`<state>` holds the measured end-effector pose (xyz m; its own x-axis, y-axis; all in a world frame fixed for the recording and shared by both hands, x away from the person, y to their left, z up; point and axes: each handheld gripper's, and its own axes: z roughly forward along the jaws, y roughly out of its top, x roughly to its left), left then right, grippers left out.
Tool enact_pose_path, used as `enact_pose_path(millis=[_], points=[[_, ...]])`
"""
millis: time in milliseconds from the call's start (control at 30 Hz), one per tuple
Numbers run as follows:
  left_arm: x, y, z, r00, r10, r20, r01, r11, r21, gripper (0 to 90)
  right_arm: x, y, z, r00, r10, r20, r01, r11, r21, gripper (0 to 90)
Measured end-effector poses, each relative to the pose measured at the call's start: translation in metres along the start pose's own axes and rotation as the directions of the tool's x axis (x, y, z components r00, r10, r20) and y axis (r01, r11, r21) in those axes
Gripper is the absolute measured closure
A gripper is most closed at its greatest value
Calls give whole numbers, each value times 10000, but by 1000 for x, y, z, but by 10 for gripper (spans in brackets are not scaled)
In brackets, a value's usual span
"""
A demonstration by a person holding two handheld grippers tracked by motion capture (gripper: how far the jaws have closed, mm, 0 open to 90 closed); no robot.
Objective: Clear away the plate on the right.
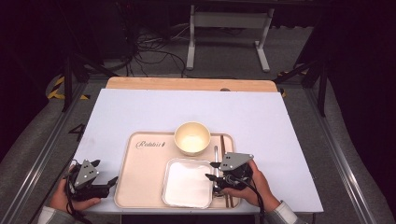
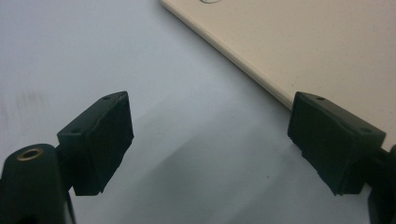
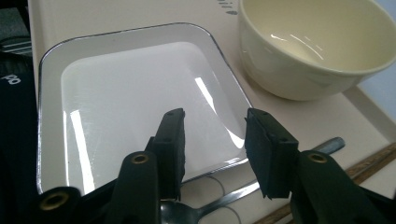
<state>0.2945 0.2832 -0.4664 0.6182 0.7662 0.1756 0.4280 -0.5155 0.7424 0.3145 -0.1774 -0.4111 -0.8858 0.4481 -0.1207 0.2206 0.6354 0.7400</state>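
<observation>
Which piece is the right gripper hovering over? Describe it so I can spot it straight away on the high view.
Find the beige tray on the white table top. In its near right corner, just in front of the round cream bowl, lies the dish, with the right gripper at its right rim. It is the one square, shallow, white piece with a thin dark rim; the spoon and chopsticks beside it are slim.

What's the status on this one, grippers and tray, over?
Left gripper open, idle over table beside tray. Right gripper open above white dish's edge, spoon beneath. Bowl and chopsticks close by.
</observation>
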Motion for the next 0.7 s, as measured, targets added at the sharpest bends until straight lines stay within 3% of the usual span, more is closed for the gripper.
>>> enact_pose_path(millis=[333,700], points=[[0,0,0,10000,3,-21,-3,10000,1,150,-14,0,-10,9965,185,818,-167,9996,-230,458],[-1,0,0,10000,17,-16,-17,10000,31,150,-29,-6,-23,9827,426,1805,-316,9975,-638,357]])
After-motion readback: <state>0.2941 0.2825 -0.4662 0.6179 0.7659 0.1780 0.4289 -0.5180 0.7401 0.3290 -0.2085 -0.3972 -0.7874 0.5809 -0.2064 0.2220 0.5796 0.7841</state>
